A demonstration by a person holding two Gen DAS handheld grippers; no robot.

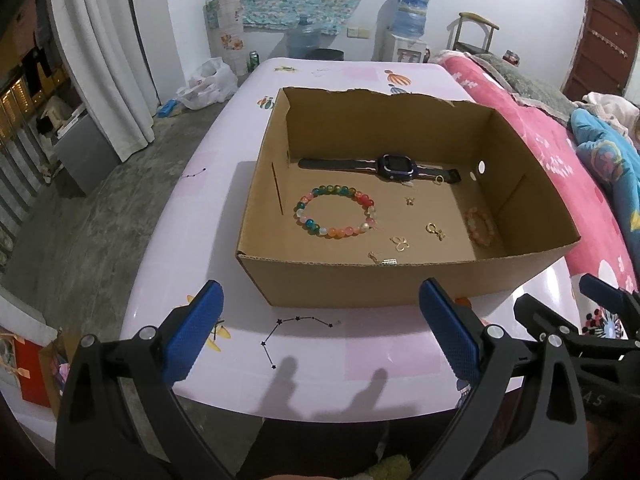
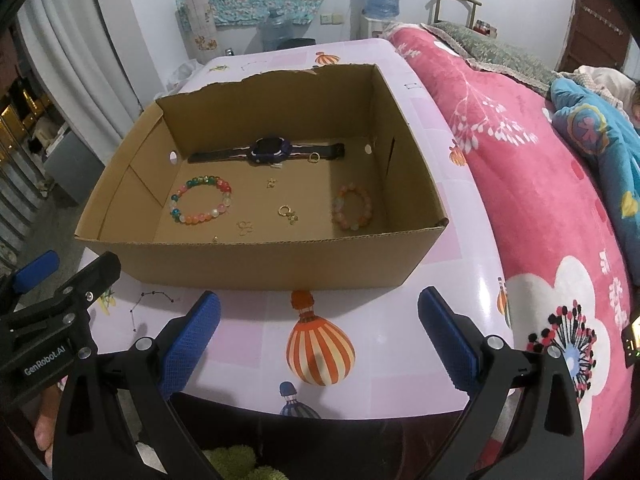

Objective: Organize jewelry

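1. both my tools are empty and spread wide: my left gripper [image 1: 320, 332] and my right gripper [image 2: 320, 336] hang over the near edge of the table [image 1: 192, 216], short of the cardboard box [image 1: 360, 284]. nothing is held.

2. the jewelry lies loose on the box floor: a multicolour bead bracelet [image 1: 336, 211] at the left, a peach bead bracelet [image 2: 352, 207] by the right wall, a watch [image 1: 394, 166] along the far wall, and small gold pieces scattered between, such as a gold charm [image 1: 435, 231], a clover-shaped piece [image 1: 400, 243] and a little ring [image 1: 439, 179] by the watch strap.

3. my main worry is the gold bits. they look thin and flat, so my wide pads may slide over them or flick them away across the cardboard.

4. the near wall hides a small piece [image 1: 388, 262] right behind it; reaching down steeply there, i could knock the rim and shove the light box, scattering everything.

5. the peach bracelet sits near the side wall, so one finger may jam against cardboard before closing.

6. round beads may roll out of a pinch if i catch only one bead.
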